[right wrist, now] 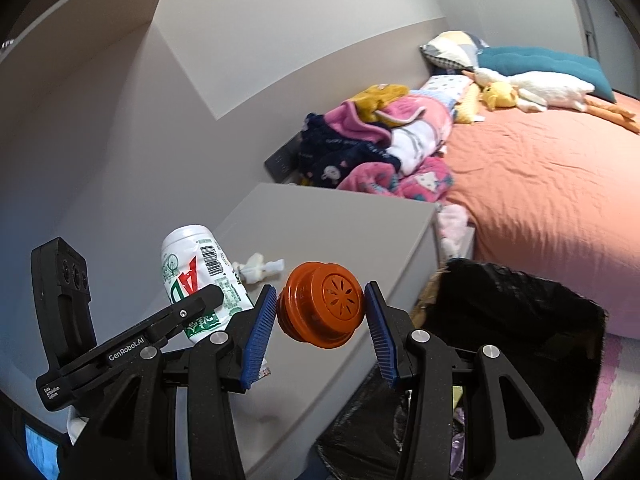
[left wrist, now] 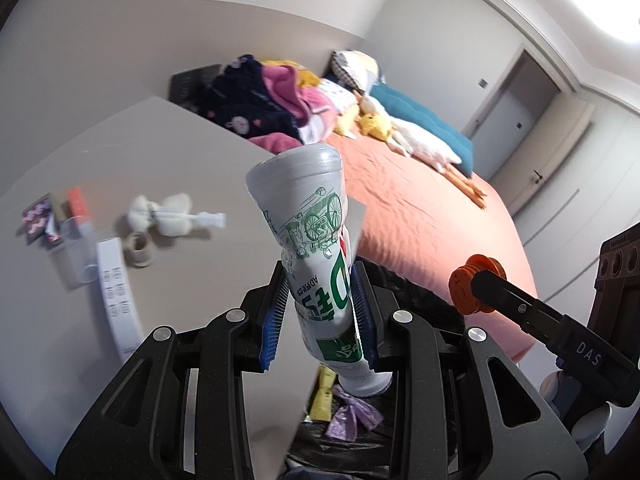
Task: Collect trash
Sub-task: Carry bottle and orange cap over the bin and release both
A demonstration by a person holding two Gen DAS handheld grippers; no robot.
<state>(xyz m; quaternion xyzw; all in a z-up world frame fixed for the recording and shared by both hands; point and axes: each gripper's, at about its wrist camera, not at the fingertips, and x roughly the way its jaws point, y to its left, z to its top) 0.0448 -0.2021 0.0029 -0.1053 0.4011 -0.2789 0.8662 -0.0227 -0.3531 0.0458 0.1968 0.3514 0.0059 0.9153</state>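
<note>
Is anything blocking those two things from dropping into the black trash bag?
Nothing visible does. The bottle in the left gripper and the orange cap in the right gripper hang by the open black bag.

Right gripper (right wrist: 320, 312) fingers (right wrist: 260, 332) clamp round orange plastic lid (right wrist: 322, 309) beside open black trash bag (right wrist: 520, 320); left gripper (right wrist: 200, 304) holds crushed white plastic bottle (right wrist: 200, 276).

A white plastic bottle (left wrist: 316, 264) with green bicycle drawings and red-green lettering, dented at its waist, sits pinched between the left gripper (left wrist: 320, 312) pads, its base pointing up and away. An orange ribbed cap (right wrist: 322, 310), flower-pattern holes on its face, sits clamped sideways between the right gripper (right wrist: 320, 320) pads.
</note>
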